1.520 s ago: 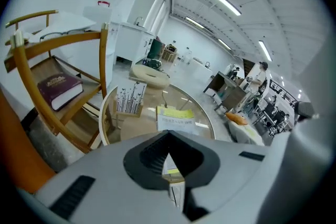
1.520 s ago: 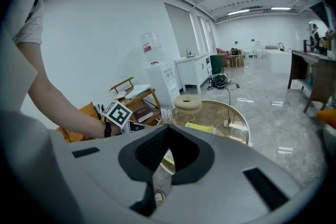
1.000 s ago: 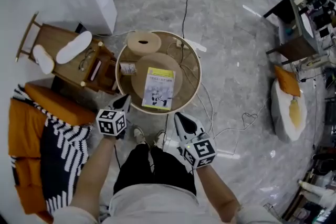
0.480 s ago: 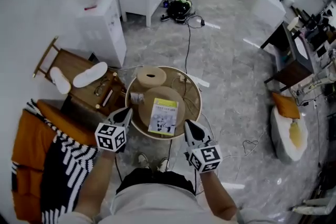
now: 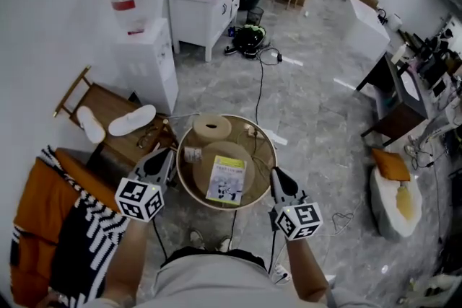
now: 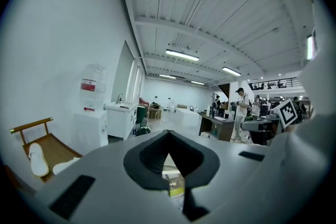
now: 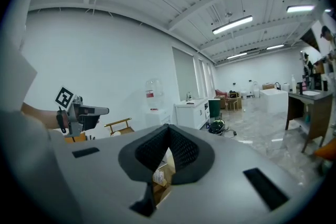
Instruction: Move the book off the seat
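Observation:
The book (image 5: 227, 180), pale with a yellow top band, lies flat on a round tan seat (image 5: 224, 152) inside a wide round wooden rim (image 5: 268, 149). My left gripper (image 5: 162, 157) hovers at the rim's left side, apart from the book, with its jaws shut and nothing between them. My right gripper (image 5: 277, 176) hovers at the rim's right side, also shut and empty. In the left gripper view the left gripper (image 6: 168, 135) points level into the room. In the right gripper view the right gripper (image 7: 169, 128) does the same, its jaws meeting at the tip.
A second round seat with a centre hole (image 5: 211, 129) and a small box (image 5: 192, 154) share the rim. A wooden chair with slippers (image 5: 108, 128) and a water dispenser (image 5: 144, 47) stand on the left, with orange striped bedding (image 5: 61, 227) beside them. A cable (image 5: 258, 83) runs across the floor.
Both grippers have risen and spread apart to either side of the round rim. The view has lifted and shows more of the room. The book has stayed on the seat.

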